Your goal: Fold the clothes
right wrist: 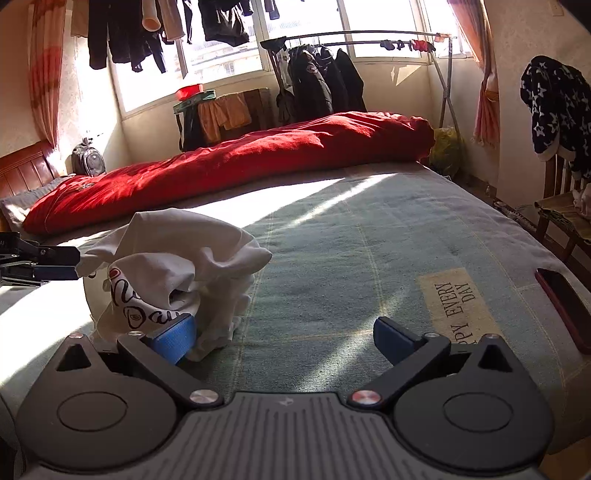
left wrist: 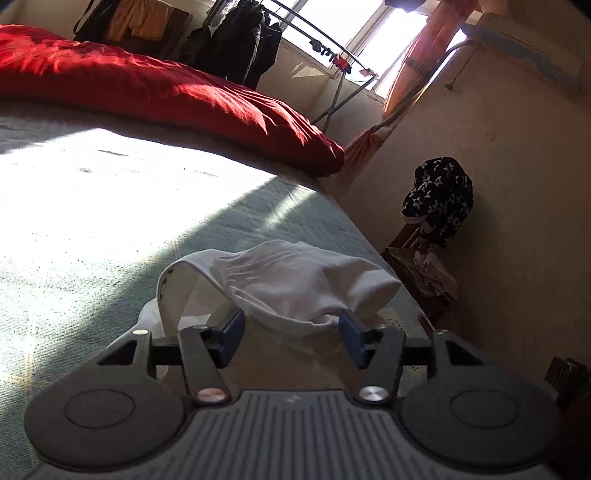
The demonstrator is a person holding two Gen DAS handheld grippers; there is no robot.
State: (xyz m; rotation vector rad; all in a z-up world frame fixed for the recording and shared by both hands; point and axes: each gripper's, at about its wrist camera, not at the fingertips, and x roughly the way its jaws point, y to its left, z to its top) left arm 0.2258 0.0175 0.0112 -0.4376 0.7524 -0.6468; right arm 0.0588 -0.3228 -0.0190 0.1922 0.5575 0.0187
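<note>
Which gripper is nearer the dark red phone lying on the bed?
Right. The phone lies on the bed just right of the open right gripper. The left gripper is at the white garment, on the far side from it.

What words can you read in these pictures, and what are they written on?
"PPY EVERY DAY" on a cream label sewn to the green bedspread; the first word starts behind the right gripper, probably "HAPPY".
Black looping script on the white T-shirt: crumpled, cannot be read.
Round badge on a dark jacket on the clothes rack: too small to read.
Nothing else has writing that can be read.
</note>
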